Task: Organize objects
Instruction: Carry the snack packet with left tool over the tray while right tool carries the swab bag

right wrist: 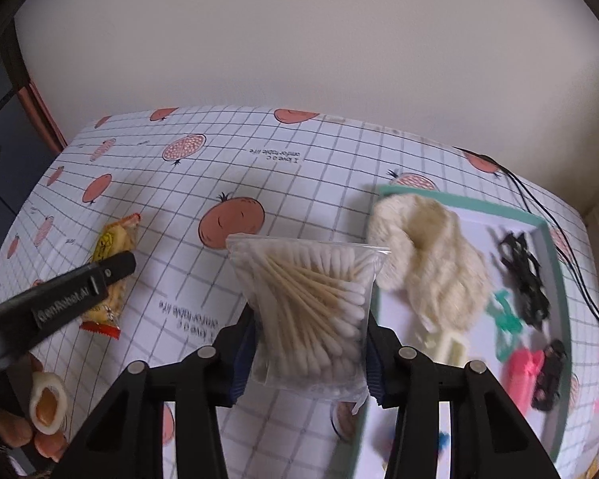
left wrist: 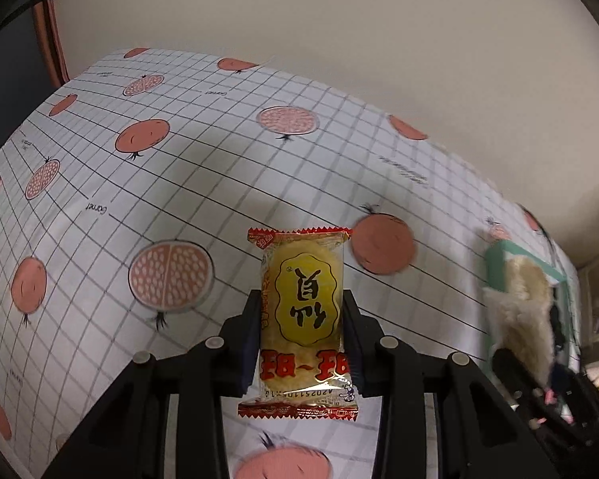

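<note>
Grippers (left wrist: 301, 331) (right wrist: 311, 343) clamping snack (left wrist: 302, 315), swabs (right wrist: 313, 311), seemingly airborne

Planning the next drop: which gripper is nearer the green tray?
Right. The right gripper, holding the cotton swabs, is at the green tray's edge; the left gripper, holding the snack, is farther left.

Landmark: teal-rimmed tray (right wrist: 555, 275) on the desk (right wrist: 319, 151).
Left of tray: broad open checked cloth, bare back to the wall.
Inside tray: crowded; cream fuzzy cloth (right wrist: 431, 255) spills over its left rim, black clips (right wrist: 523, 275) and pink item (right wrist: 519, 375) fill the rest.
Right of tray: black cable (right wrist: 555, 231) trails across the desk.
Far left of tray: left hand-held gripper (right wrist: 116, 263) with its snack packet (right wrist: 108, 247) blocks that side.
</note>
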Tool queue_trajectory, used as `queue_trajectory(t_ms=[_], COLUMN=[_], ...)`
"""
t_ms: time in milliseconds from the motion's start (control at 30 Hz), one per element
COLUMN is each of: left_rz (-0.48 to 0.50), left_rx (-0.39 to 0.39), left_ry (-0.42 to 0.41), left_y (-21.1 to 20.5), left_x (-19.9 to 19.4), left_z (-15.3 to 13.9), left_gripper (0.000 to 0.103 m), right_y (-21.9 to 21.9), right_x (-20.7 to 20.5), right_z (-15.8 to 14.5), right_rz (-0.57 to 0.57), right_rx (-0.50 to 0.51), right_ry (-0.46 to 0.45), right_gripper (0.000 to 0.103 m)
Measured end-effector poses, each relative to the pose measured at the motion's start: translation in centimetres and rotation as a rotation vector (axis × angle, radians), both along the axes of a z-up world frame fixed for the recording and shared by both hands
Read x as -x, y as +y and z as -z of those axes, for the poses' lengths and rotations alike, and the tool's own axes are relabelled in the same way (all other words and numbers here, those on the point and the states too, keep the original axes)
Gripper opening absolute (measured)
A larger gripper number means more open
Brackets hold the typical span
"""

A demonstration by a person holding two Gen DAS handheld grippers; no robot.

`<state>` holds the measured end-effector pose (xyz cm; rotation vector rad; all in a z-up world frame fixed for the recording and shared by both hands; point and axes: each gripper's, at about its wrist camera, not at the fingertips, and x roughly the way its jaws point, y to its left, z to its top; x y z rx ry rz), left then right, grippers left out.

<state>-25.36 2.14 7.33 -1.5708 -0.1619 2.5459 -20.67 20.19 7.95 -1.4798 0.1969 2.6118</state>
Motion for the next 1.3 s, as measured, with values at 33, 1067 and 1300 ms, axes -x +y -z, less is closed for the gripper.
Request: queue_trajectory(t_ms=[33, 1067, 1300], left_rz=[0.009, 0.221, 0.314], left_rx=[0.002, 0.000, -0.036], left_ry=[0.005, 0.080, 0.099], left_y=[0.3, 9.3, 13.3], left_x=[-0.5, -12.5, -14.1], left_z=[-0.4, -3.9, -3.8], left_gripper=[0.038, 0.038, 0.038], right_y=[0.1, 10.5, 13.9], right_x=[-0.7, -13.5, -14.9], right_z=[-0.3, -0.5, 0.2], right_rz=[0.005, 0.200, 0.280], right_rx=[-0.003, 0.026, 0.051], right_ry=[0.000, -0.029, -0.041], right_gripper=[0.049, 0.049, 0.049])
